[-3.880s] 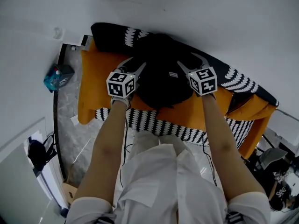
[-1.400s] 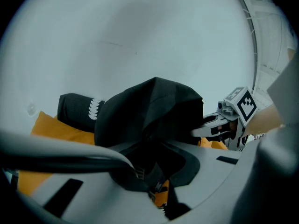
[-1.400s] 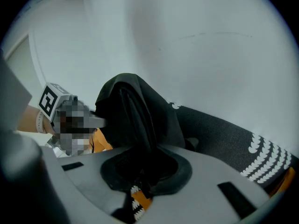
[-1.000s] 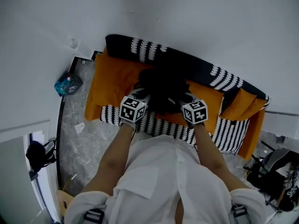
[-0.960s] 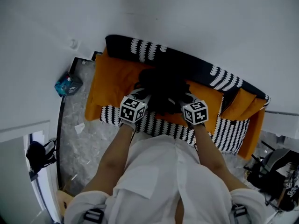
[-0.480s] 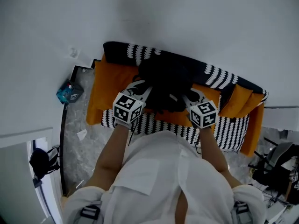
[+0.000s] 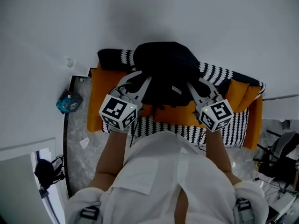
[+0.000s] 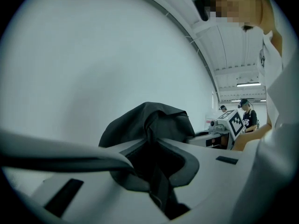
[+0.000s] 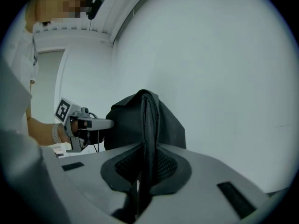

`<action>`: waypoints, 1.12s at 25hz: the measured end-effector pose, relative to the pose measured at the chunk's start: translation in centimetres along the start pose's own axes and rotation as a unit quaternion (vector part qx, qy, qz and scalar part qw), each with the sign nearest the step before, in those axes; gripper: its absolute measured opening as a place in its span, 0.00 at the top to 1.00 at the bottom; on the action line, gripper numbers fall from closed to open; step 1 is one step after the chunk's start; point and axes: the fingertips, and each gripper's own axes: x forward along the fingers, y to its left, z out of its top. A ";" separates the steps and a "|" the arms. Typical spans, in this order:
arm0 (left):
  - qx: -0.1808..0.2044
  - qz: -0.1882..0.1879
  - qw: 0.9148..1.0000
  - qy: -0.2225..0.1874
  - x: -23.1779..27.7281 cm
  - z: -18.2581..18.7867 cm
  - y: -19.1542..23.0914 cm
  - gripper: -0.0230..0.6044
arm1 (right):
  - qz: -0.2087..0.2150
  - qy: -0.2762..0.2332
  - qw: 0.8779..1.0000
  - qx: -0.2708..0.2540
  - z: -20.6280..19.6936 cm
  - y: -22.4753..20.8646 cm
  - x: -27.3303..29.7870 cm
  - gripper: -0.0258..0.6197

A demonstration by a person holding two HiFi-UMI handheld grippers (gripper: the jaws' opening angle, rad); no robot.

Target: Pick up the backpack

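Note:
The black backpack (image 7: 163, 71) hangs in the air above the orange sofa (image 7: 107, 90), held from both sides. My left gripper (image 7: 136, 85) is shut on a fold of the backpack's black fabric (image 8: 156, 171) at its left side. My right gripper (image 7: 195, 88) is shut on a black padded strap (image 9: 148, 139) at its right side. In the left gripper view the bag (image 8: 149, 120) bulges up just beyond the jaws, against the white wall. In the right gripper view the backpack (image 9: 140, 120) rises past the jaws, with the left gripper (image 9: 88, 124) beyond it.
The sofa has a black-and-white patterned back (image 7: 219, 73) and front edge (image 7: 187, 129), and orange cushions (image 7: 238, 94) at its right end. A blue box (image 7: 67, 101) sits on the grey floor to the left. A white wall (image 7: 187, 17) stands behind. People stand far off (image 8: 245, 113).
Both grippers have risen together with the backpack, lifting it off the sofa seat; it now hangs higher, in front of the sofa back and the wall.

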 end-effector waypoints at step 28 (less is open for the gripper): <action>0.006 -0.022 0.998 -0.059 -0.5 4.9 -2.2 0.89 | -0.003 -0.058 0.998 -0.039 4.5 0.1 -2.6 0.89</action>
